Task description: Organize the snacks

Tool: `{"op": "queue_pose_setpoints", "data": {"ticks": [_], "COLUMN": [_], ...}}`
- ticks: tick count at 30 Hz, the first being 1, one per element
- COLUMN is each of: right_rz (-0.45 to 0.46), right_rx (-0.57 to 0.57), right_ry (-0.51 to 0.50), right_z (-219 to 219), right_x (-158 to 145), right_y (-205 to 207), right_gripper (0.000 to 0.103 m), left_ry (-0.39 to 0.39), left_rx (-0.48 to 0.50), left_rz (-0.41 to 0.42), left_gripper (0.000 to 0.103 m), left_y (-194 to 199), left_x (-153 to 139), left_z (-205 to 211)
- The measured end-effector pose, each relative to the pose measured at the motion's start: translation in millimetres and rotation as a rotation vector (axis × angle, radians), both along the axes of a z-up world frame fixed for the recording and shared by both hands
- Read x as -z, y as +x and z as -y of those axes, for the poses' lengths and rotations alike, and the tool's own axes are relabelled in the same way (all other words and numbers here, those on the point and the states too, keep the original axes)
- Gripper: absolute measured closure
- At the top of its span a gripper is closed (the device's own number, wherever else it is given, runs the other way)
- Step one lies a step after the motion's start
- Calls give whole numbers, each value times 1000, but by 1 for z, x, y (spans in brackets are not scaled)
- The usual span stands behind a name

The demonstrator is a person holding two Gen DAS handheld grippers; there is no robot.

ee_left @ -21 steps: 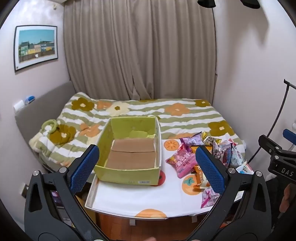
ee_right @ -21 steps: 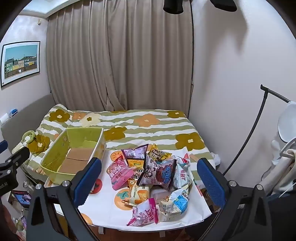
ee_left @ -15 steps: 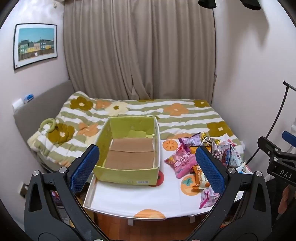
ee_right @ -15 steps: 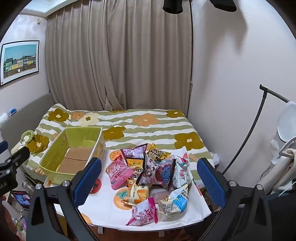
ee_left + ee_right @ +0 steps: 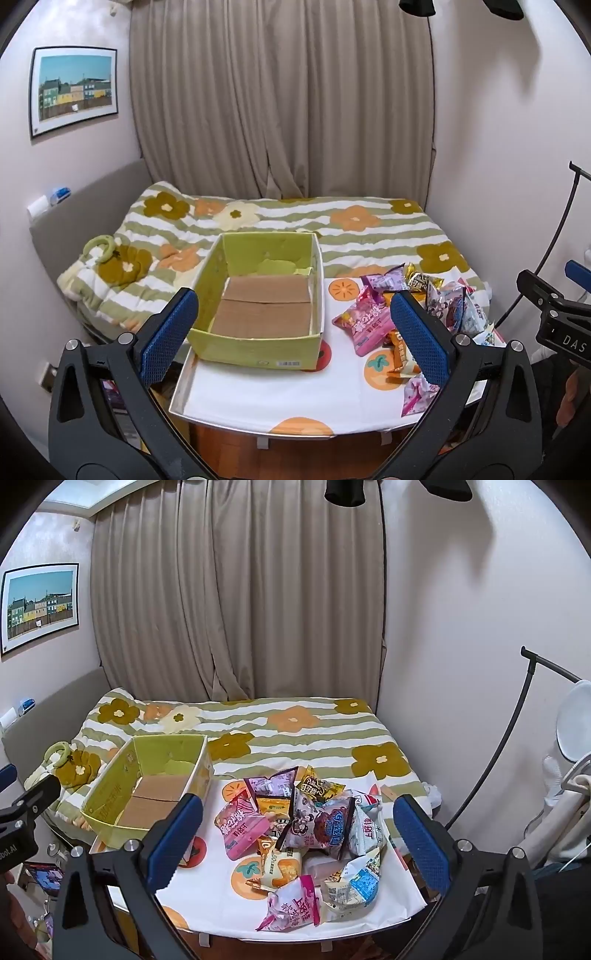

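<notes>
An empty green cardboard box (image 5: 258, 295) with a brown floor stands on the left of a small table (image 5: 295, 395) covered by a white cloth with orange fruit prints. A pile of snack packets (image 5: 306, 823) lies on the table's right half; a pink packet (image 5: 365, 321) is nearest the box. The box also shows in the right wrist view (image 5: 147, 786). My left gripper (image 5: 295, 339) is open and empty, held above the table's near edge, in front of the box. My right gripper (image 5: 297, 838) is open and empty, held above the near side of the pile.
A bed with a green striped flower blanket (image 5: 332, 229) lies behind the table. A green ring toy (image 5: 99, 251) rests on its left side. Curtains (image 5: 280, 99) hang at the back. A black stand (image 5: 517, 738) and white lamp (image 5: 572, 723) are on the right.
Both grippers have drawn slightly back and up from the table; the box and snacks sit a little lower and smaller in view. Nothing was taken hold of.
</notes>
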State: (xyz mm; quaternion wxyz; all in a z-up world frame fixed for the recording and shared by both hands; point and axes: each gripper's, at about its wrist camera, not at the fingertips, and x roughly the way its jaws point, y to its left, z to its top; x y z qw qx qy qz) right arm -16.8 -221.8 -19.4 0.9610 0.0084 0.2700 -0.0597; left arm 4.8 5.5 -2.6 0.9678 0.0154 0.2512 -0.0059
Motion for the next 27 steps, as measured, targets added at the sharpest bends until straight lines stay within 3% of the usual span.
{"op": "queue_pose_setpoints", "data": {"ticks": [27], "right_rz": [-3], "right_rx": [-5], "right_ry": [3], "right_z": [-3], "right_x": [-1], "right_y": [2], "right_gripper": [0], "left_ry": [6], "left_rx": [6], "left_rz": [1], "left_gripper": [0], "left_y": [0], "left_x": [-2], "left_z": [5]}}
